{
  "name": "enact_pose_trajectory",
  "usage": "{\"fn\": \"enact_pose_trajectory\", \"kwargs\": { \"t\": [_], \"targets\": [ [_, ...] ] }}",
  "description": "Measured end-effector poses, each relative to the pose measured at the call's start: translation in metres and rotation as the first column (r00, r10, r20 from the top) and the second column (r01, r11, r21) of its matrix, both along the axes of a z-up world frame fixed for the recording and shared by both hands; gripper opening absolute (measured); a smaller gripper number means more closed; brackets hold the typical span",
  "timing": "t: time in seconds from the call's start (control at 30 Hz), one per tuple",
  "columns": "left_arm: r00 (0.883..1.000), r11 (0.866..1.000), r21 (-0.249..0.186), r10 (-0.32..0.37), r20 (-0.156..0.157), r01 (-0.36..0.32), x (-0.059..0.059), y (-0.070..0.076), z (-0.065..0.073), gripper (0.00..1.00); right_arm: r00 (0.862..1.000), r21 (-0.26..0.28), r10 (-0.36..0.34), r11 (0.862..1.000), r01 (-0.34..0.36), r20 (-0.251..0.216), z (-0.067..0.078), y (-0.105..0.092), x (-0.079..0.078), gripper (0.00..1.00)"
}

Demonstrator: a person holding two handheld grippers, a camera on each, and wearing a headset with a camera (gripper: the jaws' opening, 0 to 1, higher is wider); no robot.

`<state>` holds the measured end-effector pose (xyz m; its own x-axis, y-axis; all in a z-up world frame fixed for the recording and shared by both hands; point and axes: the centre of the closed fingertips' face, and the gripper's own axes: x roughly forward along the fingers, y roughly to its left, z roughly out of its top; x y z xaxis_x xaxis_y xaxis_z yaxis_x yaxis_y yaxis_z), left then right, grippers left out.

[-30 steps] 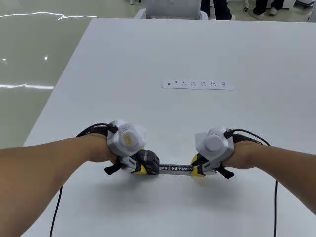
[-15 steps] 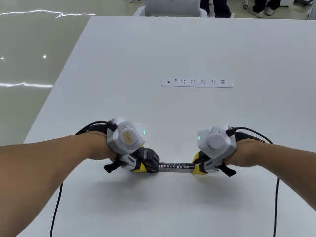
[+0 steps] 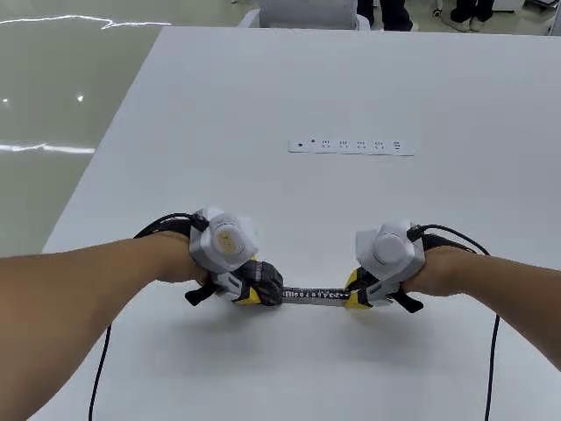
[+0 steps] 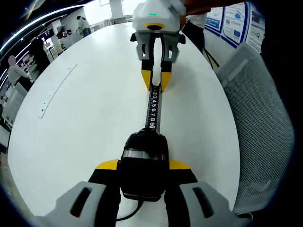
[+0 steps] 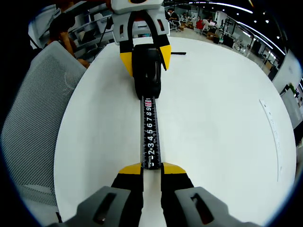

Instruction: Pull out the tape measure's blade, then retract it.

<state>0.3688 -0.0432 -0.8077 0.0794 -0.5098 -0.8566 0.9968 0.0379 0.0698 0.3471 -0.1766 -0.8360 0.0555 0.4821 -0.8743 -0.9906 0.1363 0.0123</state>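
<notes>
1. The left gripper [image 4: 144, 165] stays clamped around the black tape measure [image 3: 262, 286], near the near edge of the white desk [image 3: 351, 88].
2. The right gripper [image 5: 152, 169] pinches the tip of the blade [image 5: 149, 132], slightly farther right than a second ago, with a little more blade drawn out.

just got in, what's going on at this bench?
A person holds a yellow-tipped two-jaw tool in each hand over a white table. The left tool is shut on the black tape measure case. The right tool pinches the tip of its dark numbered blade, which is out a short stretch between them. A white power strip lies farther back.
</notes>
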Motion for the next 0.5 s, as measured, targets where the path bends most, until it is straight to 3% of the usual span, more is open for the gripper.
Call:
{"fn": "enact_pose_trajectory", "kwargs": {
  "t": [0.5],
  "targets": [
    [1.000, 1.000, -0.003, 0.003, 0.000, -0.003, 0.000, 0.000, 0.000, 0.31, 1.000, -0.013, -0.008, 1.000, 0.008, -0.002, 0.000, -0.018, -0.002, 0.12]
  ]
}}
